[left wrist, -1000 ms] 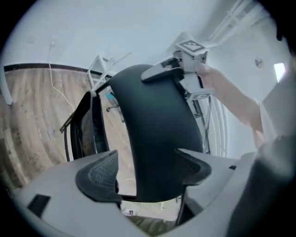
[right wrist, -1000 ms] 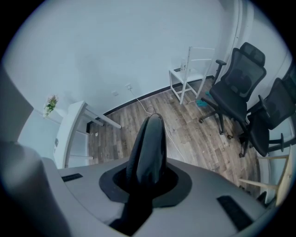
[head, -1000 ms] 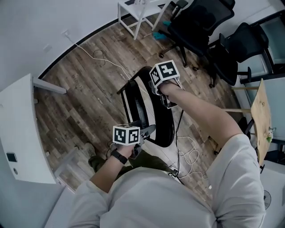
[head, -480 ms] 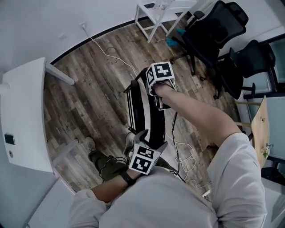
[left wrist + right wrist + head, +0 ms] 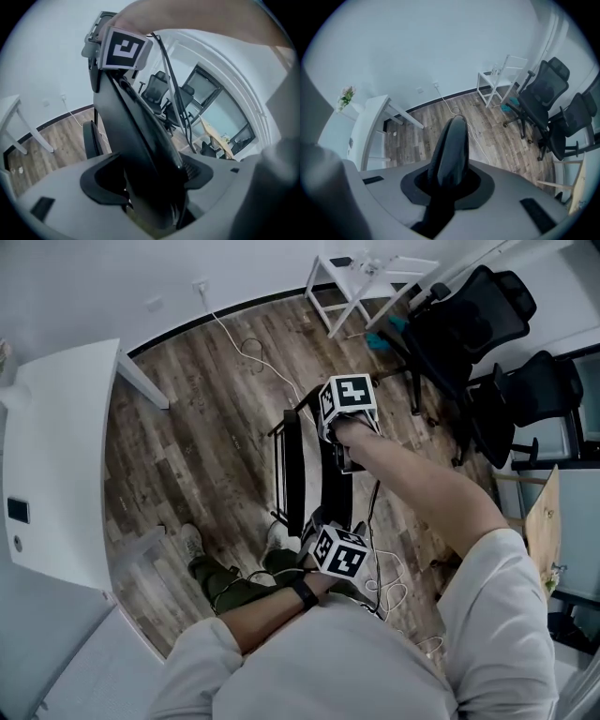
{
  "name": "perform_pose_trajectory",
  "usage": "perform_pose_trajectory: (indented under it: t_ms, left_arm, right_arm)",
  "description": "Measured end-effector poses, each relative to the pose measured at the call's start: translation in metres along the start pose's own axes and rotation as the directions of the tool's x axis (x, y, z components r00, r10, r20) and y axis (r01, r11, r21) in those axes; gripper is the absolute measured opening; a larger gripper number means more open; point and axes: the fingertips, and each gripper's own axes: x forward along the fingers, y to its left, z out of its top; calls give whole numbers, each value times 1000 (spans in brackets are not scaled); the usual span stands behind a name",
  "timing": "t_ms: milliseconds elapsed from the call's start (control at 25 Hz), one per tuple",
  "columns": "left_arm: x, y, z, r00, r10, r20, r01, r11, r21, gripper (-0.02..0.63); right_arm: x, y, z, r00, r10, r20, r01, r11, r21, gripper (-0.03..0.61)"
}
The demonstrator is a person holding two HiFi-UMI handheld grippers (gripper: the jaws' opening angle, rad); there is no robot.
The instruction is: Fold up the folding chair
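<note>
The black folding chair (image 5: pixel 298 474) stands on the wood floor, seen from above as a narrow, nearly flat shape. My right gripper (image 5: pixel 339 454), under its marker cube, points steeply down and is shut on the top edge of the backrest (image 5: pixel 452 150). My left gripper (image 5: pixel 317 524) is at the chair's near end. In the left gripper view the dark seat edge (image 5: pixel 136 131) runs up between the jaws of the left gripper (image 5: pixel 152 187) and fills the gap as they close on it. The right gripper's cube (image 5: pixel 124 47) shows at the chair's top there.
A white table (image 5: pixel 56 456) stands at the left. Black office chairs (image 5: pixel 469 324) and a white side table (image 5: pixel 361 277) are at the back right. A white cable (image 5: pixel 248 352) trails over the floor. A wooden board (image 5: pixel 536 521) is at the right, and the person's shoes (image 5: pixel 192 545) are near the chair.
The chair has closed from a half-open shape to a narrow one. My left gripper swung from the seat's left side to its near end and rolled over. My right gripper carried the backrest along.
</note>
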Motion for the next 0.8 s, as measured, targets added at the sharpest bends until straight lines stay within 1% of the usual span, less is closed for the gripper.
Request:
perform_pose_trajectory:
  t_ms: [80,240,360,560,800]
  left_arm:
    - [-10,10,-6,1000,-1,-9,1,1000,-4,330]
    - [-38,41,-19,1000,-6,-3,6,1000,-1,295]
    - [-63,65,-27,1000,-22,2,22,1000,-1,288]
    - [-112,107,-37,1000,-29,11,29,1000,-9,287]
    - [-170,177,-58,1000,-5,-3,5,1000,-6,284]
  right_arm:
    - [2,13,0,1000,-19,-6,19,1000,-10,77]
    - [5,43,2,997,-71,-16,70,997,-23,77]
    - [4,71,6,996,-94,-13,94,995,-16,78]
    - [0,135,18,996,-88,1,88,996,-3,77]
    - [12,223,33,999,-54,3,54,999,3,78]
